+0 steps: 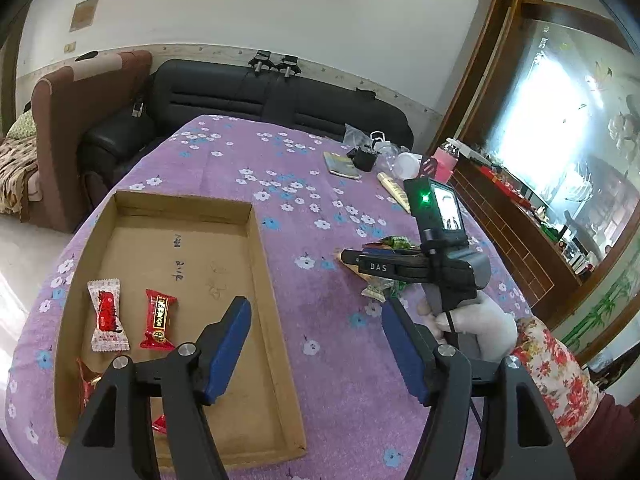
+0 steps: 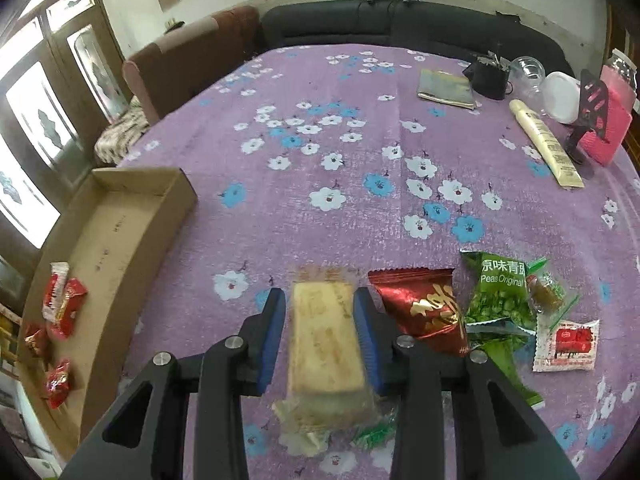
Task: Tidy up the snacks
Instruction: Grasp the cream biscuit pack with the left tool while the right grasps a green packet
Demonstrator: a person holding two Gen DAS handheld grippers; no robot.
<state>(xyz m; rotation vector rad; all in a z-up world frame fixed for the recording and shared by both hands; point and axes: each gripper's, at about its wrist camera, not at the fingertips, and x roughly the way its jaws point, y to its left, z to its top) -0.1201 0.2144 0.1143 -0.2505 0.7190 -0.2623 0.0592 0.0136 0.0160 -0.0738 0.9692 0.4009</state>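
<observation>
- right wrist view has the right gripper (image 2: 320, 332) clamped on a clear-wrapped pale cake bar (image 2: 326, 344), blue pads pressing its two long sides; the bar looks lifted just off the purple flowered tablecloth (image 2: 320, 120), though i cannot tell whether its near end touches.
- the wrapper is slick and the filling looks soft, so too hard a squeeze may crush it and too light a one may let it slide out on the way to the cardboard tray (image 2: 116, 232).
- the tray wall is low, yet a low carry could catch the bar's hanging wrapper tail on the rim and tip it outside.
- left gripper (image 1: 316, 344) hangs wide and empty over the tray's near right edge, so the two tools could bump at the drop (a judgement only).
- inside the tray: a white-and-red candy (image 1: 106, 314), a red candy (image 1: 159, 320) beside it, and further red pieces partly hidden behind the left tool.
- waiting outside, on the cloth, are a red foil packet (image 2: 420, 306), a green peas packet (image 2: 500, 292) and a small white-and-red sachet (image 2: 568, 346).
</observation>
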